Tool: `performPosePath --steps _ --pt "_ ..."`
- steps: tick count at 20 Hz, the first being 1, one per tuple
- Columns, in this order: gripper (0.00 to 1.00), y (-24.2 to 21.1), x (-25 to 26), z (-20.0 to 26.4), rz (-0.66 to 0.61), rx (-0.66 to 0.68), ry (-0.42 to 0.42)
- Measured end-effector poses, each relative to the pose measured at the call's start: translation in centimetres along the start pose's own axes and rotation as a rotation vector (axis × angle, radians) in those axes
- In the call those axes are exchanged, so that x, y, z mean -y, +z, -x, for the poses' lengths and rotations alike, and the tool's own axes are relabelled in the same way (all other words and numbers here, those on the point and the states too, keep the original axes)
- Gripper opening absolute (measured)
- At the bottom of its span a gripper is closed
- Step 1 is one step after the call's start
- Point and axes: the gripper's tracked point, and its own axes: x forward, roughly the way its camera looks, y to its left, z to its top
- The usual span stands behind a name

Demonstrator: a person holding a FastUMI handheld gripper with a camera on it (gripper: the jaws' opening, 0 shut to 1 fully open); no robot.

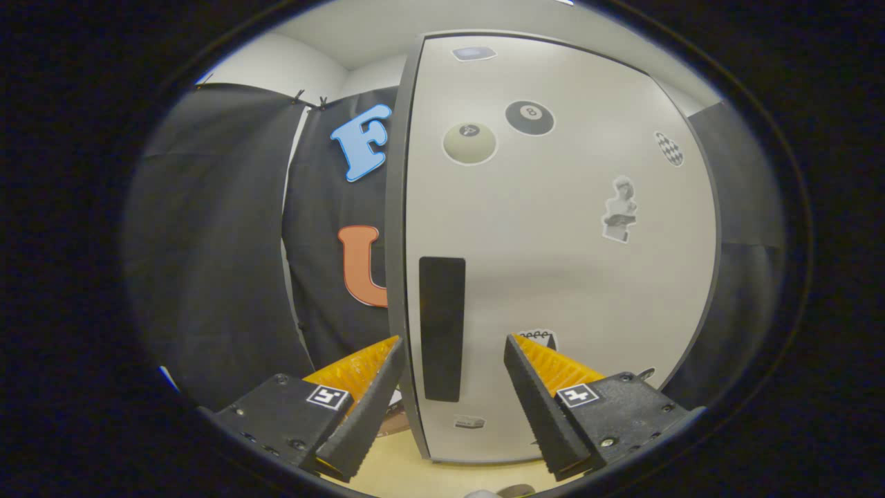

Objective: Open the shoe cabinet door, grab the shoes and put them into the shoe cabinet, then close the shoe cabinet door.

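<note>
The shoe cabinet door (560,277) is a tall pale panel with several stickers, standing closed just ahead of me. A dark vertical handle strip (442,328) sits near its left edge. My gripper (453,346) is open, and the handle strip lies between the two fingers, just beyond their tips. The left finger (373,373) reaches past the door's left edge; the right finger (536,377) is in front of the door face. Nothing is held. A small pale shape (484,493), perhaps part of a shoe, peeks in below the fingers.
Black cloth (221,256) hangs to the left of the cabinet and continues on its right side (743,277). A light wooden floor (442,474) runs under the cabinet's foot. A white wall and ceiling rise behind the cloth.
</note>
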Motion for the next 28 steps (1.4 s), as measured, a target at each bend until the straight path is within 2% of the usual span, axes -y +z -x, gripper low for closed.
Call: performPosePath --steps 1,4,5,8,9,13,18,22,28 --pt "0.87 -0.2 -0.1 -0.4 -0.002 -0.010 -0.009" --pt "0.76 -0.9 -0.8 -1.3 -0.033 -0.051 -0.014" --pt "0.67 -0.9 -0.9 -1.7 -0.039 -0.052 -0.020" --pt "0.52 -0.8 -0.5 -2.0 -0.023 -0.048 -0.071" --pt "0.43 -0.8 -0.5 -1.9 -0.025 -0.045 -0.076" --pt "0.39 -1.4 -0.3 -1.9 -0.020 -0.066 -0.048" --pt "0.32 -1.4 -0.4 -0.2 0.013 -0.063 0.076" --pt "0.28 -1.3 -0.7 3.4 0.022 -0.051 0.140" --pt "0.27 -1.9 2.5 11.3 0.014 -0.037 0.148"
